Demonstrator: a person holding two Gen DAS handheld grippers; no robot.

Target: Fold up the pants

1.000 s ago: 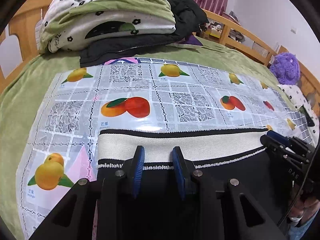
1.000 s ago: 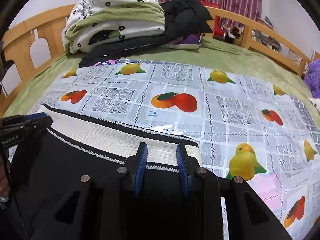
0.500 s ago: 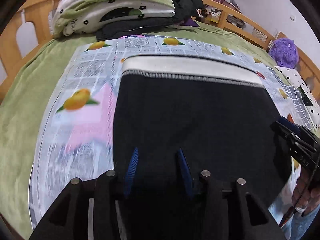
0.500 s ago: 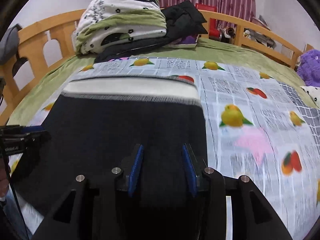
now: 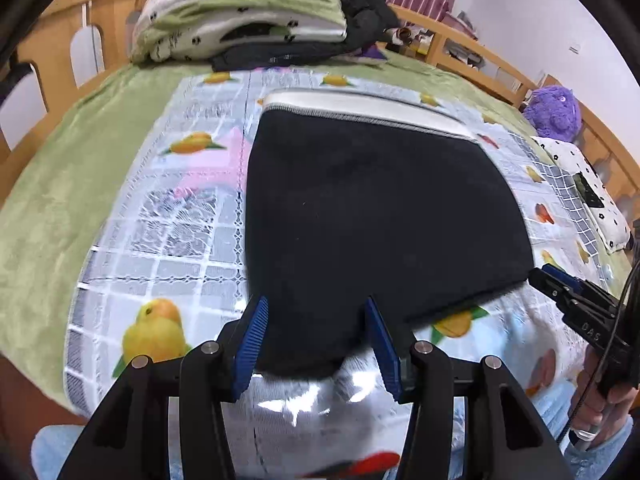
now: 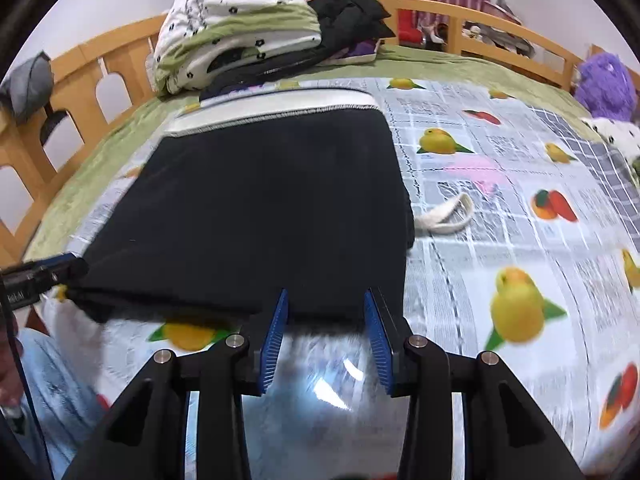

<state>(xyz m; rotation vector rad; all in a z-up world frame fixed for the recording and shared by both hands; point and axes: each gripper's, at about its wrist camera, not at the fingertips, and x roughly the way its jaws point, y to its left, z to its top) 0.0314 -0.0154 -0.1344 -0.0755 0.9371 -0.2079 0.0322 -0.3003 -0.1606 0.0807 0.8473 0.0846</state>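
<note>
Pants [image 5: 380,208] lie flat, folded, on the fruit-print sheet [image 5: 168,224] of the bed, waistband [image 6: 276,110] at the far end. Left gripper [image 5: 316,344] and right gripper [image 6: 326,332] stand at the near edge, jaws partly apart after just opening, nothing pinched. Fold laid down; next likely needs a fresh grip for another fold.

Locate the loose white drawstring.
In the right wrist view, the white drawstring lies on the fruit-print cloth, just right of the black pants.
</note>
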